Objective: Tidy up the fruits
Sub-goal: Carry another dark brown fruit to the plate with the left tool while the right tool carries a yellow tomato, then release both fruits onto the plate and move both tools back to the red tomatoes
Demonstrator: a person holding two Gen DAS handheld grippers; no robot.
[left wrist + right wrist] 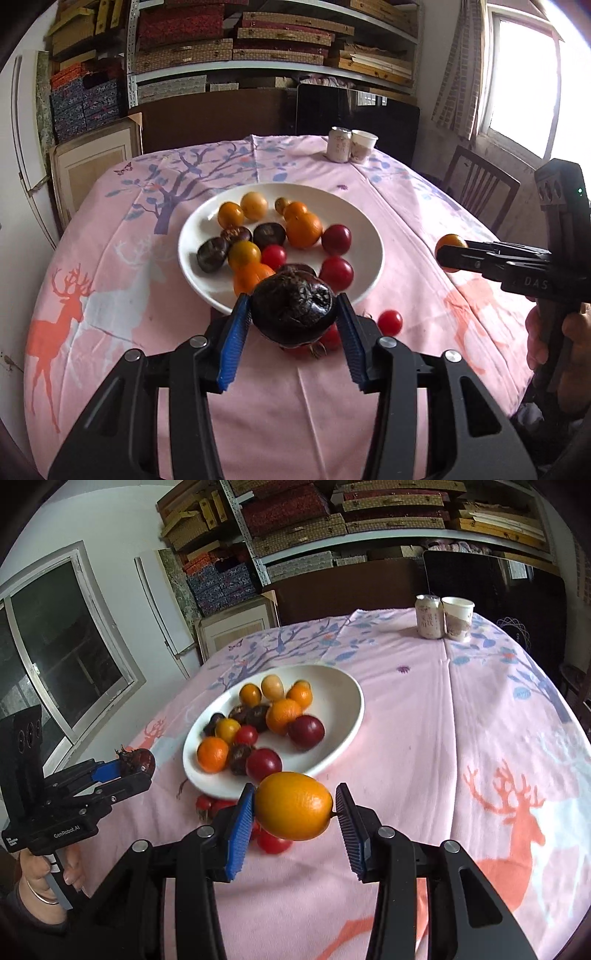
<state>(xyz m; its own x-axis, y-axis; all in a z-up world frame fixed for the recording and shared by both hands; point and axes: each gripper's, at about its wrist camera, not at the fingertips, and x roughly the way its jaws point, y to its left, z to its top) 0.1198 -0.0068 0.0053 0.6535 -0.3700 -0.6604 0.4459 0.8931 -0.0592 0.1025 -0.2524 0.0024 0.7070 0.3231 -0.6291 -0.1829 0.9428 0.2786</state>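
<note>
Left gripper (293,314) clamped on a dark fruit (293,308), raised just short of the near rim of the plate (369,225); blue fingers (236,332) pressing its two sides. Right gripper (293,808) clamped on an orange fruit (293,805), raised near the plate's near rim, a little to its right. In the plate: a heap of orange, red and dark fruits. Below the near rim, on the worktop (280,406): a few red tomatoes (389,322), loose and not yet gathered. Well beyond the plate: a can (339,144) beside a paper cup (362,146). Probably light, all of it, and round, so apt to roll once set down among the rest. Dark fruit with a wrinkled, seemingly hard skin, likely tolerant of a firm pinch across its widest part. Orange fruit smooth and slightly soft, best held across the middle with mild pressure. Tomatoes thin-skinned and easily split; gentle squeeze advised, on opposite sides.
</note>
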